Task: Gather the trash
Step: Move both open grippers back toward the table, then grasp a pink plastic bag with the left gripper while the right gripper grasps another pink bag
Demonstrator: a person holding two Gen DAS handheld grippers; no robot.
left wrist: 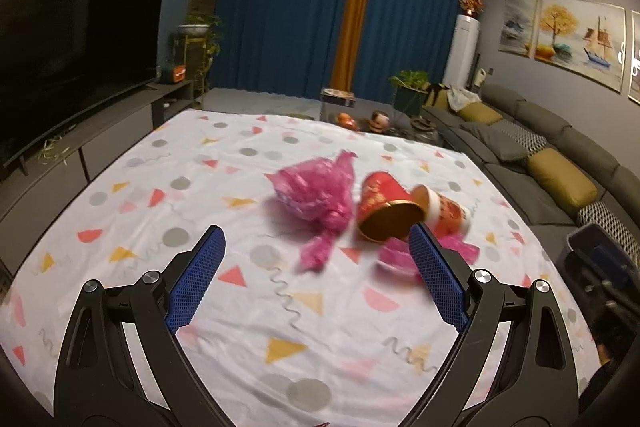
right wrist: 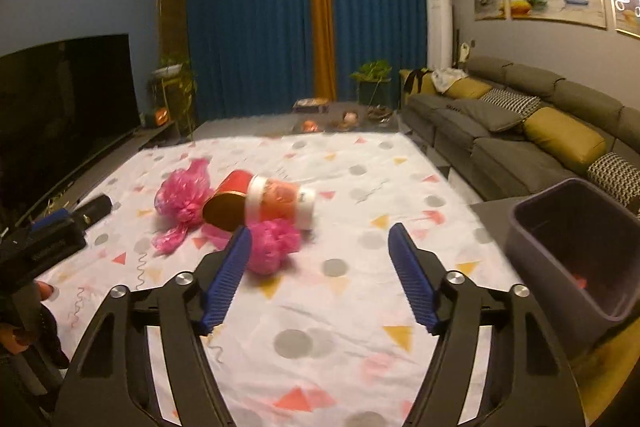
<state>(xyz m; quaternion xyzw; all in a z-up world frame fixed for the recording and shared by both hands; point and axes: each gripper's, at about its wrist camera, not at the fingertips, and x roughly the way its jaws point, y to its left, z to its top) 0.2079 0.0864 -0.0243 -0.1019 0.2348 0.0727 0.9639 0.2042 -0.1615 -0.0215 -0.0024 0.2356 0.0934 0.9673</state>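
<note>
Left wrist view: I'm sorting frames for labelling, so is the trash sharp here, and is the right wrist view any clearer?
Left wrist view: pink bag and red cup smeared by motion blur; gripper sharp. Right wrist view: same cup softly blurred, bin clearer; both dim, warm, fisheye-bent.

**Trash cluster blocks the far middle; near cloth is open**

Bags (right wrist: 182, 201), a cup (right wrist: 228, 203), a tub (right wrist: 280, 205) and a pouf (right wrist: 274, 245) crowd the worktop (right wrist: 360, 327) centre-left. Near and right of them the cloth lies bare. The bin (right wrist: 576, 247) stands off the right edge.
</note>
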